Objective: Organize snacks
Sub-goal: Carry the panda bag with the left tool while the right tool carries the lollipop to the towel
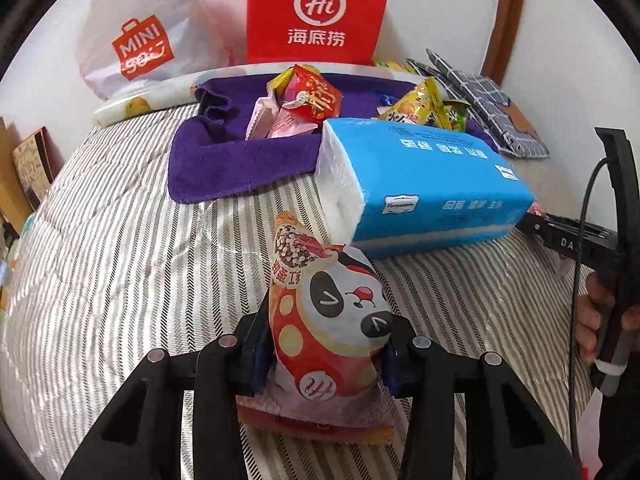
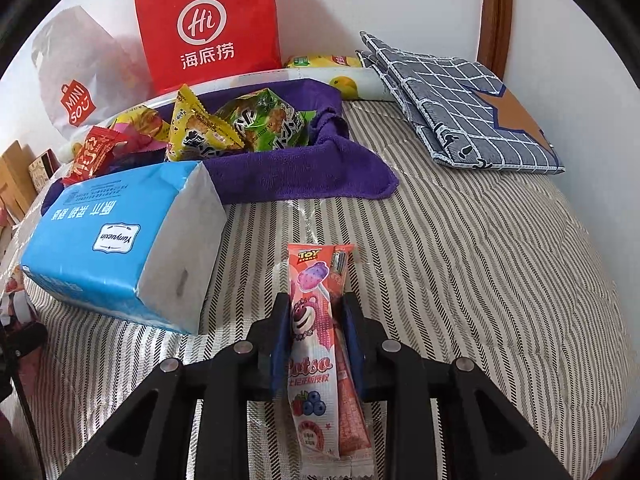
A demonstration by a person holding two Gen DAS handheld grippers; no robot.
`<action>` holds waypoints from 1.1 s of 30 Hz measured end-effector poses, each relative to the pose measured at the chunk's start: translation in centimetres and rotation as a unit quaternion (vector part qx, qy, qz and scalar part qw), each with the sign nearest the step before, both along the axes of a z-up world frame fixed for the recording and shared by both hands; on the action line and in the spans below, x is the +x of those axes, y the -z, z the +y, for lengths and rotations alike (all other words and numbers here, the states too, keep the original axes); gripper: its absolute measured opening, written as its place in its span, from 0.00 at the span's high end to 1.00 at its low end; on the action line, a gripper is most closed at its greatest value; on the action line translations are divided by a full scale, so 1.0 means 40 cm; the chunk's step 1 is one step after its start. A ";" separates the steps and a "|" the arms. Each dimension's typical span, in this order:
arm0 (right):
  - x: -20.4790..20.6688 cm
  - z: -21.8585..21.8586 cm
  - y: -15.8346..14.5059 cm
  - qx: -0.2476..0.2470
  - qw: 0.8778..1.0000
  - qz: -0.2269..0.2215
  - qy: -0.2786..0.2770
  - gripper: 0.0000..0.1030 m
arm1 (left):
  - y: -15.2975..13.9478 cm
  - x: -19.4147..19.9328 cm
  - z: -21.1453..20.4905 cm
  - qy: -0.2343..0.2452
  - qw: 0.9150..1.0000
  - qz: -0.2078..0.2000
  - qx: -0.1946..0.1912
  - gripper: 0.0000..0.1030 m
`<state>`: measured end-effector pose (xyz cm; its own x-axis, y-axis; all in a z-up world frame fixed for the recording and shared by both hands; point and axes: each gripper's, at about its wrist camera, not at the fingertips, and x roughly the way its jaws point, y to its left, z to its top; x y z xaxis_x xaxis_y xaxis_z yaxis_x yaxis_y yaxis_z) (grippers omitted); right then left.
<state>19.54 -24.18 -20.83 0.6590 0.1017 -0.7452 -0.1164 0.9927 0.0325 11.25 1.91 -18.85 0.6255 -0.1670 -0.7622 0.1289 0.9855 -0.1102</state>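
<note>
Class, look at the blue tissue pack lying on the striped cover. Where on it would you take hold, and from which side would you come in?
Probably the blue tissue pack is best gripped across its narrow white end, which faces the camera in the right wrist view. Come in from that near side, jaws spanning its thickness; the long flat faces look too wide, and the purple towel with snacks blocks the far side.

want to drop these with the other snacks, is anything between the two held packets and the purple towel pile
Yes. The blue tissue pack lies on the striped cover right in front of the purple towel, ahead of the panda snack bag held in the left gripper. The Lotso packet in the right gripper has bare cover ahead.
</note>
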 end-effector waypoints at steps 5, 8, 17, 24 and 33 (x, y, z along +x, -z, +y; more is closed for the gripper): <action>0.002 -0.015 0.000 0.021 1.000 0.001 -0.002 0.74 | 0.000 0.006 0.011 -0.009 1.000 0.000 -0.020 0.58; 0.002 -0.010 0.001 0.016 1.000 0.001 -0.002 0.74 | 0.001 0.005 0.003 -0.010 1.000 -0.001 -0.010 0.58; 0.000 0.000 0.002 0.002 1.000 0.001 -0.001 0.74 | 0.001 0.000 0.012 -0.023 0.999 -0.003 -0.031 0.58; -0.001 -0.005 0.002 0.015 1.000 0.001 -0.002 0.74 | 0.001 0.001 0.003 -0.020 1.000 -0.003 -0.023 0.58; 0.001 -0.009 0.001 0.018 1.000 0.001 0.003 0.76 | -0.003 -0.003 0.011 -0.025 0.999 -0.008 -0.031 0.60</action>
